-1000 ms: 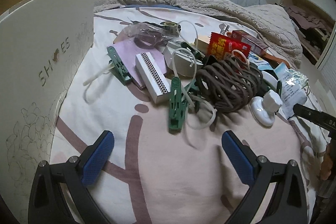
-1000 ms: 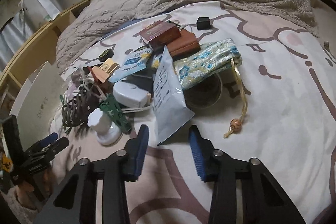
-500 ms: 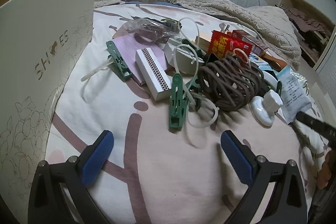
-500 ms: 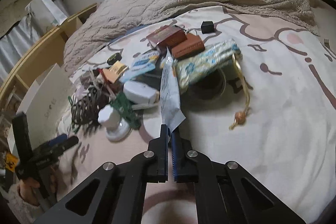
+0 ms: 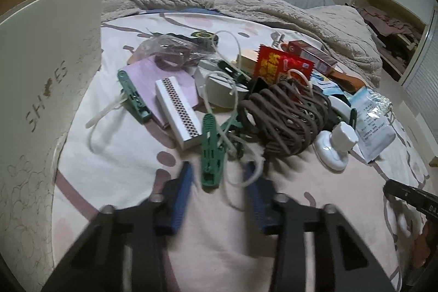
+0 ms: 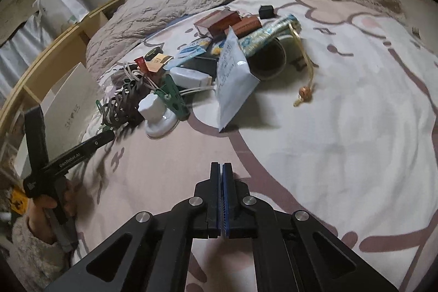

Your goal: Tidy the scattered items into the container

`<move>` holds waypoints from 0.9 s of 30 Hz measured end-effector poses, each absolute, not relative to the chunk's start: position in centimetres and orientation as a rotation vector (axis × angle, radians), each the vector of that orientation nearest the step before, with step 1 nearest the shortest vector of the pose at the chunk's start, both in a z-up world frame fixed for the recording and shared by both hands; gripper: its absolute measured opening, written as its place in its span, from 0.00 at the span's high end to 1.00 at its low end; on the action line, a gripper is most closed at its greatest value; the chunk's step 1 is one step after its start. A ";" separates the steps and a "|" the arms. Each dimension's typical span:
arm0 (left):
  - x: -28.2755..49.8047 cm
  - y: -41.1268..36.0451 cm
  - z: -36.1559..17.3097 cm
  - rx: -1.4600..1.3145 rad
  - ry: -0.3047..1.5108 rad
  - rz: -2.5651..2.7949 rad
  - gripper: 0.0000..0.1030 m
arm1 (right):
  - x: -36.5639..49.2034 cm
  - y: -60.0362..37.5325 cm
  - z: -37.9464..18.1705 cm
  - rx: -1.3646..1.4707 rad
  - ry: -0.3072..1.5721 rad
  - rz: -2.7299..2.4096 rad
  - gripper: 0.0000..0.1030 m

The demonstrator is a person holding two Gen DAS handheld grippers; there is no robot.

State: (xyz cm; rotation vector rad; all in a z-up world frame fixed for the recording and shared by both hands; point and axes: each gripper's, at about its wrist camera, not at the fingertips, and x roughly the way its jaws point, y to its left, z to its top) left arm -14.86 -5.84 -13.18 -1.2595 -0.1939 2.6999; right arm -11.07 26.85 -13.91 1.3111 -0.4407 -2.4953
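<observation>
Blue-padded left gripper (image 5: 217, 192) is closing on nothing, near a green clothespin (image 5: 211, 152). Right gripper (image 6: 221, 197) is closed, holding nothing.

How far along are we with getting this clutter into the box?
Barely started. Done: nothing visible; the box interior is hidden behind its white wall. In hand: nothing held. The left gripper is closing around the tip of a green clothespin, pads not yet pressing. The right gripper is shut and empty. Left: the whole pile, including the brown cord bundle, matchbox and white pouch.
</observation>
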 end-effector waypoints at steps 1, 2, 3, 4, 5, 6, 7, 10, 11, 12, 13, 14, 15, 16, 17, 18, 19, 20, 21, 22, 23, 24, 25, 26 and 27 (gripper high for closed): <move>-14.8 -5.8 -13.1 -1.255 -0.194 2.696 0.83 | -11.1 27.0 -14.0 1.315 -0.454 -2.494 0.98; -14.7 -5.7 -13.1 -1.249 -0.192 2.692 0.85 | -11.2 27.1 -14.0 1.318 -0.461 -2.496 0.98; -14.6 -5.6 -12.9 -1.240 -0.187 2.690 0.87 | -11.2 27.2 -14.0 1.321 -0.468 -2.497 0.98; -14.4 -5.5 -12.8 -1.230 -0.182 2.689 0.87 | -11.3 27.3 -13.9 1.322 -0.476 -2.500 0.98; -14.2 -5.3 -12.6 -1.218 -0.173 2.687 0.87 | -11.3 27.4 -13.7 1.320 -0.484 -2.509 0.98; -13.9 -5.2 -12.5 -1.209 -0.164 2.685 0.87 | -11.4 27.5 -13.6 1.318 -0.489 -2.515 0.98; -13.7 -5.0 -12.4 -1.203 -0.154 2.682 0.87 | -11.4 27.7 -13.5 1.315 -0.496 -2.517 0.98; -12.7 -4.6 -12.2 -1.213 -0.122 2.674 0.87 | -11.9 28.1 -13.3 1.320 -0.535 -2.516 0.98; -12.3 -4.6 -12.2 -1.223 -0.114 2.670 0.87 | -12.1 28.3 -13.3 1.324 -0.544 -2.515 0.98; -12.1 -4.5 -12.3 -1.236 -0.109 2.665 0.87 | -12.3 28.4 -13.3 1.331 -0.552 -2.517 0.98; -11.8 -4.5 -12.4 -1.251 -0.107 2.656 0.87 | -12.4 28.4 -13.3 1.337 -0.557 -2.521 0.98; -11.4 -4.4 -12.4 -1.263 -0.107 2.648 0.87 | -12.5 28.5 -13.3 1.341 -0.562 -2.525 0.98; -11.1 -4.4 -12.4 -1.271 -0.105 2.645 0.87 | -12.6 28.6 -13.3 1.341 -0.566 -2.526 0.98; -10.7 -4.2 -12.4 -1.276 -0.095 2.644 0.87 | -12.7 28.6 -13.2 1.339 -0.570 -2.527 0.98; -10.3 -4.1 -12.5 -1.279 -0.083 2.645 0.87 | -12.8 28.6 -13.2 1.340 -0.570 -2.526 0.98; -9.9 -4.0 -12.5 -1.279 -0.072 2.648 0.87 | -12.8 28.6 -13.3 1.342 -0.569 -2.523 0.98; -9.5 -3.9 -12.5 -1.278 -0.065 2.650 0.87 | -12.9 28.6 -13.3 1.344 -0.570 -2.518 0.98; -9.2 -3.9 -12.5 -1.276 -0.063 2.649 0.87 | -12.9 28.6 -13.3 1.347 -0.572 -2.513 0.98; -8.8 -3.8 -12.5 -1.275 -0.062 2.646 0.87 | -13.1 28.7 -13.4 1.355 -0.572 -2.508 0.98; -8.5 -3.7 -12.4 -1.275 -0.062 2.642 0.87 | -13.3 28.6 -13.4 1.366 -0.568 -2.499 0.98; -8.1 -3.6 -12.4 -1.273 -0.057 2.640 0.87 | -13.5 28.5 -13.5 1.388 -0.561 -2.495 0.98; -7.7 -3.4 -12.4 -1.271 -0.044 2.640 0.87 | -13.6 28.5 -13.5 1.391 -0.558 -2.491 0.98; -7.5 -3.3 -12.4 -1.270 -0.028 2.644 0.86 | -13.7 28.5 -13.5 1.382 -0.560 -2.486 0.98; -7.3 -3.2 -12.5 -1.271 -0.013 2.649 0.85 | -13.7 28.5 -13.4 1.370 -0.561 -2.486 0.98; -7.0 -3.1 -12.5 -1.272 -0.002 2.650 0.79 | -13.8 28.5 -13.2 1.363 -0.554 -2.493 0.98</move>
